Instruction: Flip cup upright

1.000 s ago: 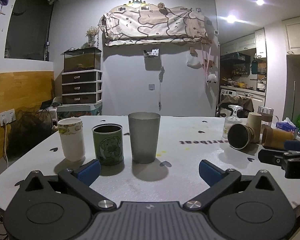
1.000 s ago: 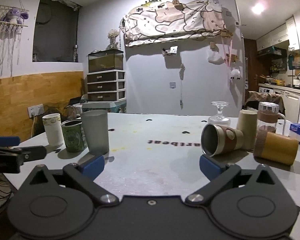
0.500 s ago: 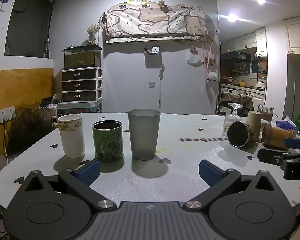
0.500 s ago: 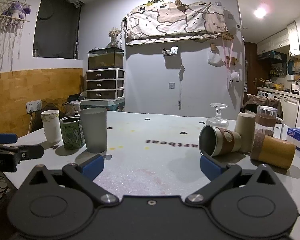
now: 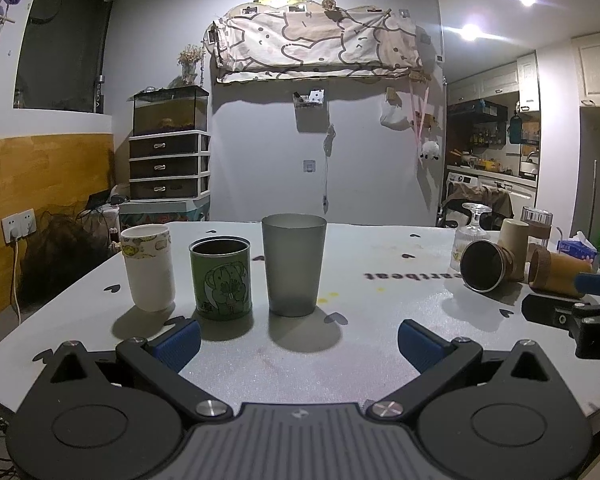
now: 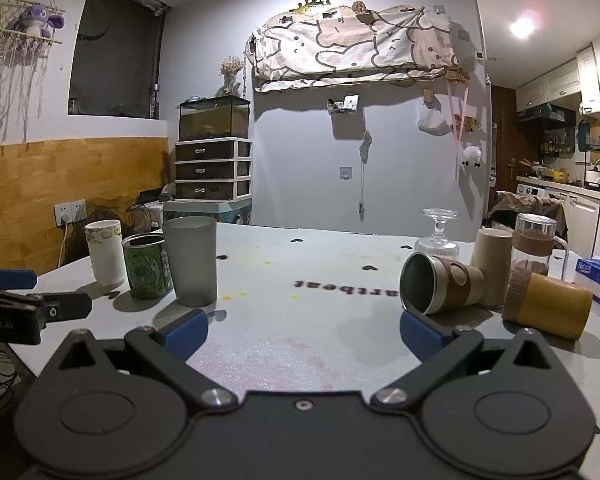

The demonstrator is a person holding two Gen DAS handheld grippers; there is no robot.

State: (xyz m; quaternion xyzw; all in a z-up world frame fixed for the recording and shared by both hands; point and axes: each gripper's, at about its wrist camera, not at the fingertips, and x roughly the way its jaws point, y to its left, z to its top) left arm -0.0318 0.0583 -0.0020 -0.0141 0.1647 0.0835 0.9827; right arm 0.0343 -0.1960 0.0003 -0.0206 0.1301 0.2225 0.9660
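Note:
A steel cup with a brown sleeve (image 6: 440,289) lies on its side on the white table (image 6: 300,320), mouth toward me; it also shows in the left wrist view (image 5: 486,266). A tan cup with a brown band (image 6: 548,305) lies on its side to its right. My right gripper (image 6: 303,330) is open and empty, low over the table, with the steel cup just beyond its right fingertip. My left gripper (image 5: 299,342) is open and empty in front of three upright cups: white (image 5: 148,266), green (image 5: 221,278) and grey (image 5: 293,264).
Behind the lying cups stand an upside-down beige cup (image 6: 492,266), an upside-down stemmed glass (image 6: 438,236) and a glass jar with a brown sleeve (image 6: 534,246). A tissue pack (image 6: 598,280) lies at the far right. The table's near edge is close below both grippers.
Both grippers have drawn back and lifted slightly, so the cups look a little farther off. No cup has moved. Both grippers stay open.

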